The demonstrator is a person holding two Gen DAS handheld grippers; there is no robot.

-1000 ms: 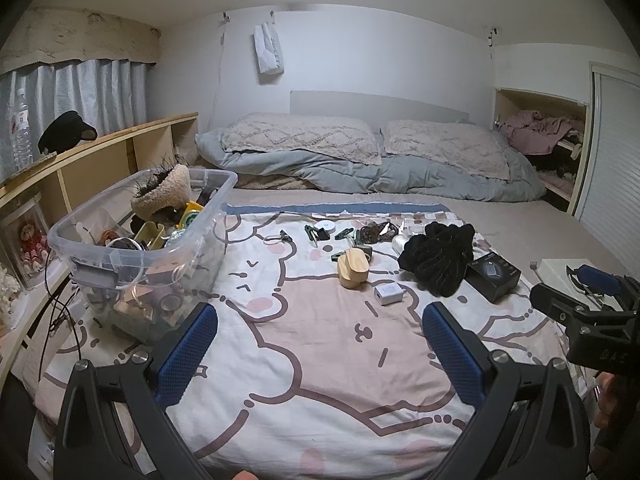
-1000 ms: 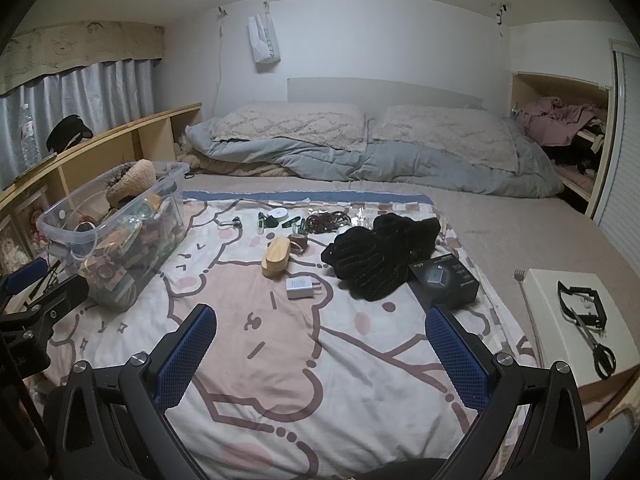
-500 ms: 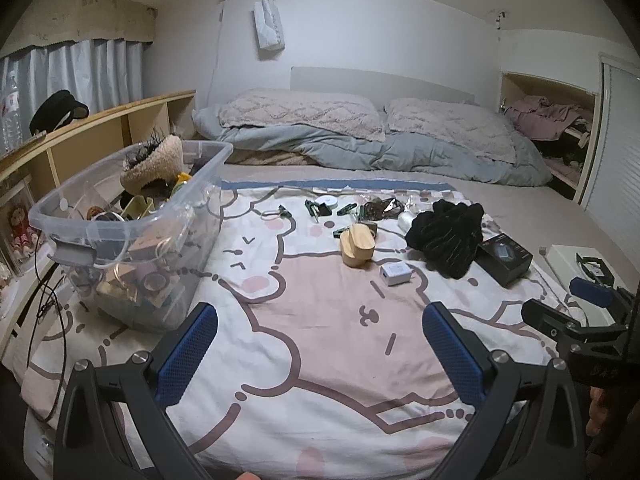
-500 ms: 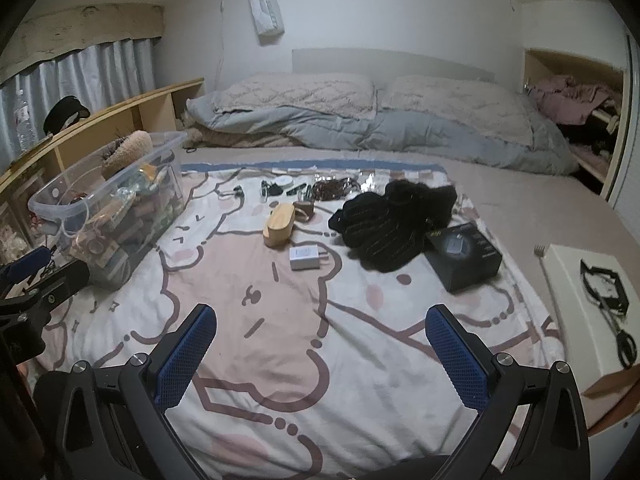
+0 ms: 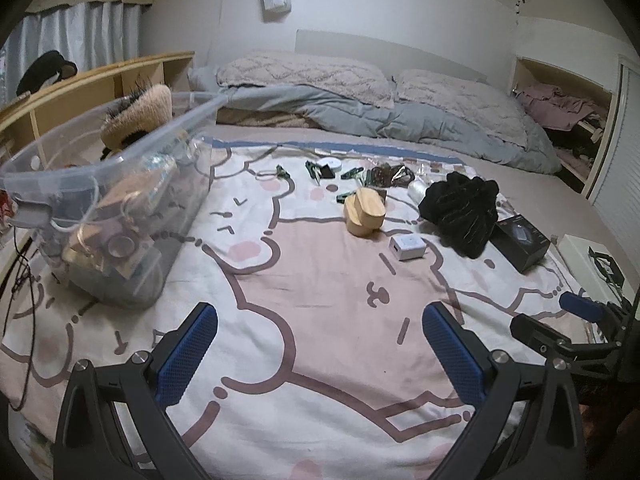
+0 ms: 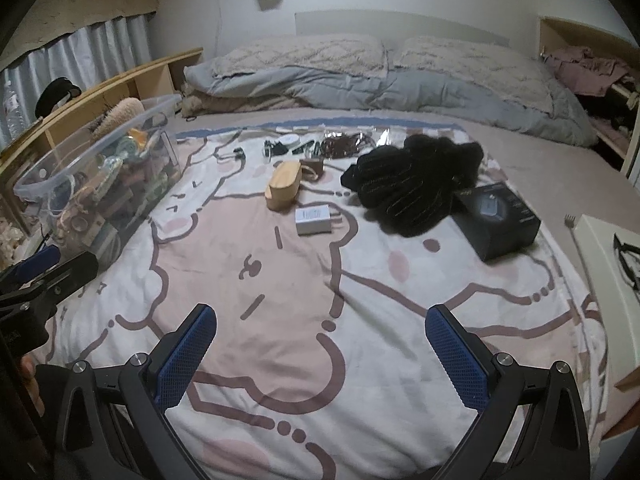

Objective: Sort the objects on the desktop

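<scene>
Loose items lie on a cartoon-print blanket (image 5: 304, 280): a wooden oval case (image 5: 364, 211) (image 6: 283, 185), a white charger (image 5: 408, 247) (image 6: 314, 220), black gloves (image 5: 464, 208) (image 6: 408, 184), a black box (image 5: 520, 242) (image 6: 496, 214) and small clips and trinkets (image 5: 344, 172) (image 6: 304, 146) further back. A clear plastic bin (image 5: 108, 200) (image 6: 100, 176), full of odds and ends, stands at the left. My left gripper (image 5: 320, 340) is open and empty over the near blanket. My right gripper (image 6: 322, 344) is open and empty too, well short of the items.
Pillows and a grey duvet (image 5: 360, 108) lie at the head of the bed. A wooden shelf (image 5: 96, 80) runs along the left. A white box with black-handled scissors (image 6: 624, 256) sits at the right edge. A back scratcher (image 6: 578, 244) lies beside it.
Both grippers have moved forward and lower over the blanket, so the bin and the items look nearer. Both stay open and empty.
</scene>
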